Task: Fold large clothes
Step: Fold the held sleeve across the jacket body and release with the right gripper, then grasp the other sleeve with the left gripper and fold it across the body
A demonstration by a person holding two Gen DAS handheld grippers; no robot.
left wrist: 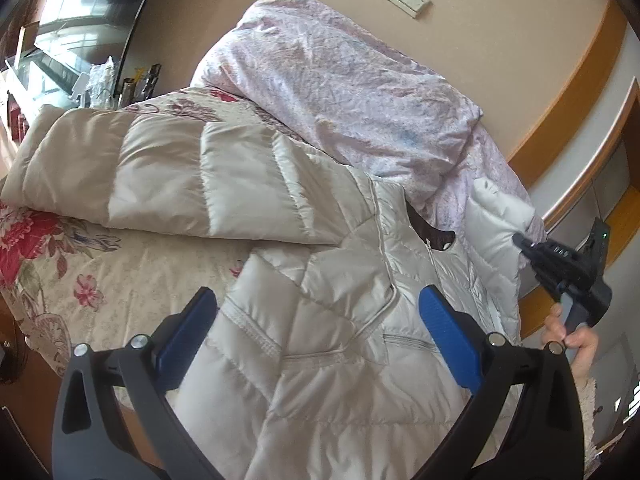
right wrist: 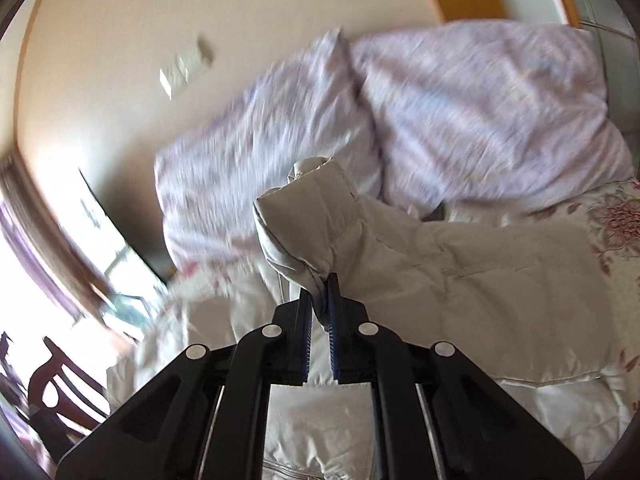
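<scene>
Right claw (right wrist: pixel 320 280) pinches the jacket (left wrist: pixel 320 360) sleeve (right wrist: pixel 304 220), lifted; left claw (left wrist: pixel 316 304) gapes released over the jacket.

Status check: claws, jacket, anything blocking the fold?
Right claw shut on jacket sleeve, lifted. Left claw open over jacket, holding nothing. Jacket lies on floral bedspread; crumpled duvet crowds its far edge.

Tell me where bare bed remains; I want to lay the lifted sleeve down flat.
The flowered bedspread lies bare left of the jacket, below its folded sleeve. The far side is crowded: the lilac quilt piles against the wall. The right tool holds the other sleeve raised.
</scene>
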